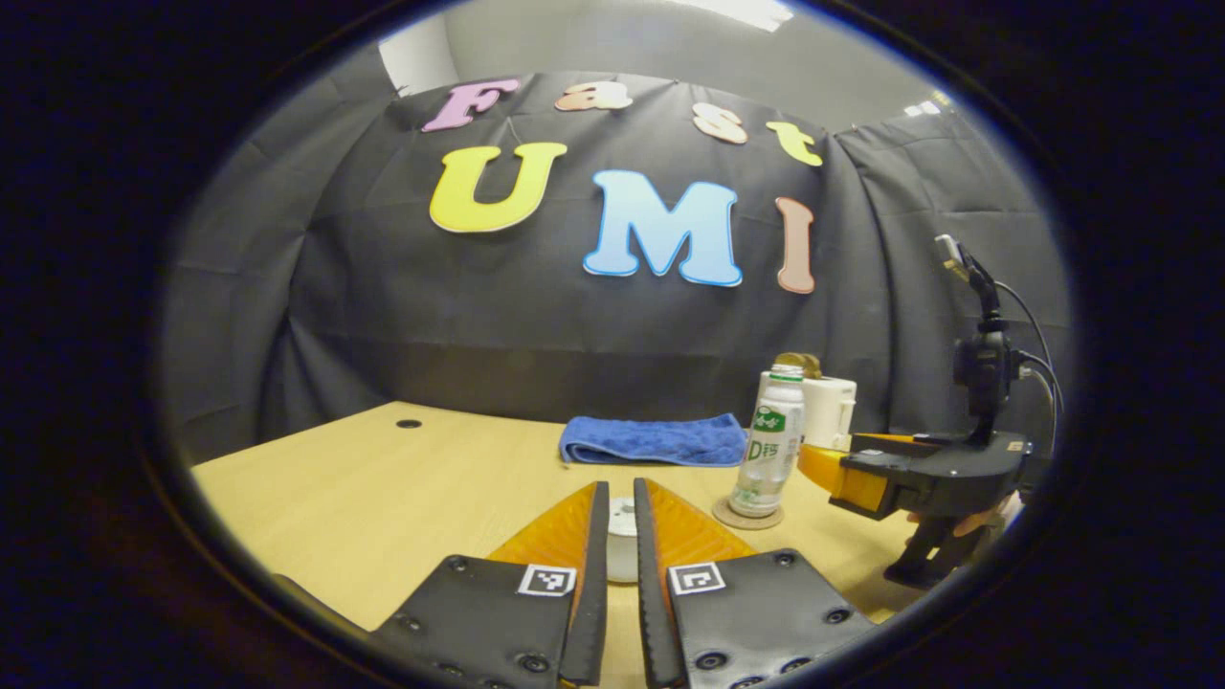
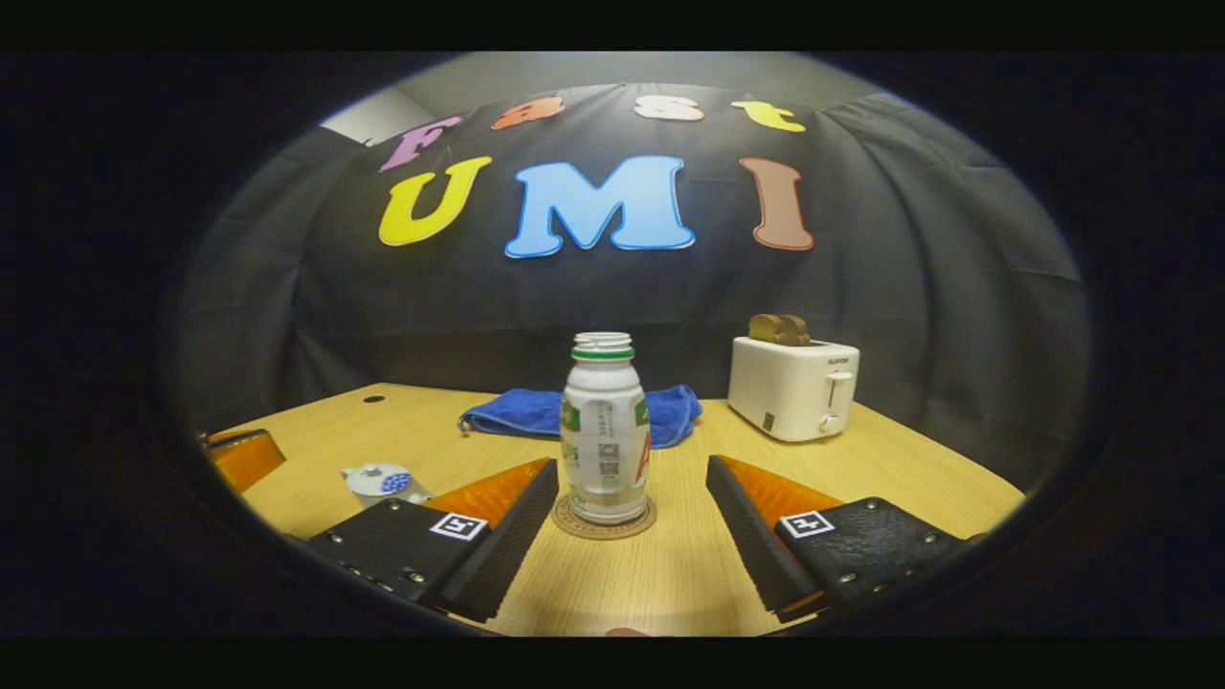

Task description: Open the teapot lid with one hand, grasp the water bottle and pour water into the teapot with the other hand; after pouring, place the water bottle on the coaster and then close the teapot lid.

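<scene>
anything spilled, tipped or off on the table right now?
Nothing stands out. The water bottle stands upright on the coaster, uncapped, with no puddle on the table. The teapot sits upright with its lid on, the blue towel lies folded, and the toaster stands square.

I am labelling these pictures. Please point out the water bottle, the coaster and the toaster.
water bottle (image 2: 603, 435): right gripper view, middle of its body.
coaster (image 2: 567, 523): right gripper view, left rim, showing under the bottle.
toaster (image 2: 790, 389): right gripper view, its front face.
</scene>
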The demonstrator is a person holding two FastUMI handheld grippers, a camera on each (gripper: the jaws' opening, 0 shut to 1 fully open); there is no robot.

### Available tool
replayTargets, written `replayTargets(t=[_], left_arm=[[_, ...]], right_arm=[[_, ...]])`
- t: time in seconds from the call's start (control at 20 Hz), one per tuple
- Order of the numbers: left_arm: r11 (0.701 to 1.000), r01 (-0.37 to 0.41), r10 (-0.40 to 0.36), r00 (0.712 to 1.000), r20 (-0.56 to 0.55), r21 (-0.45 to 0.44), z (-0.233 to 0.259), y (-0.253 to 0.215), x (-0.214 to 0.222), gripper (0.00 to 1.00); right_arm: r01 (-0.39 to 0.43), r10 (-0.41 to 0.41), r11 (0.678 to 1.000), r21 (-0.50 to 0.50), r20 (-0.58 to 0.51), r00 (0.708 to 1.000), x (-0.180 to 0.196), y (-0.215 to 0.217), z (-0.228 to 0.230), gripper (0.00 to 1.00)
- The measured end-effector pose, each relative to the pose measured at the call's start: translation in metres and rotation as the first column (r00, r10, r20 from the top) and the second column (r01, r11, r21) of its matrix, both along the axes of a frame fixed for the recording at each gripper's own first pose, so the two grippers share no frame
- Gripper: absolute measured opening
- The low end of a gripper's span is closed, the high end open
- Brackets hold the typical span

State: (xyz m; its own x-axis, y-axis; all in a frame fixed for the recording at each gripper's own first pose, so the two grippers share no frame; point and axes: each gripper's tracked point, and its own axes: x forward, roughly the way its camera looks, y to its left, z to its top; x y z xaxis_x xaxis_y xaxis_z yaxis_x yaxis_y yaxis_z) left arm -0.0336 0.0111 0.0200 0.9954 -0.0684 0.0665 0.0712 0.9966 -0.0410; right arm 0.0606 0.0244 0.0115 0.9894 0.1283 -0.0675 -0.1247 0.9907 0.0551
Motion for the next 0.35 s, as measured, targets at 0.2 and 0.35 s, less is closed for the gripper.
replayTargets(t=[0.2, 0.35], left_arm=[[0.999, 0.031, -0.033, 0.999, 0.039, 0.037, -0.010, -0.035, -0.028, 0.29], [0.998, 0.031, -0.034, 0.998, 0.052, 0.054, -0.018, -0.044, -0.036, 0.29]], right_arm=[[0.026, -0.026, 1.000, 0.009, 0.042, 0.999, -0.054, 0.000, -0.004, 0.95], [0.044, -0.045, 0.999, 0.006, 0.080, 0.996, -0.074, 0.002, -0.008, 0.96]])
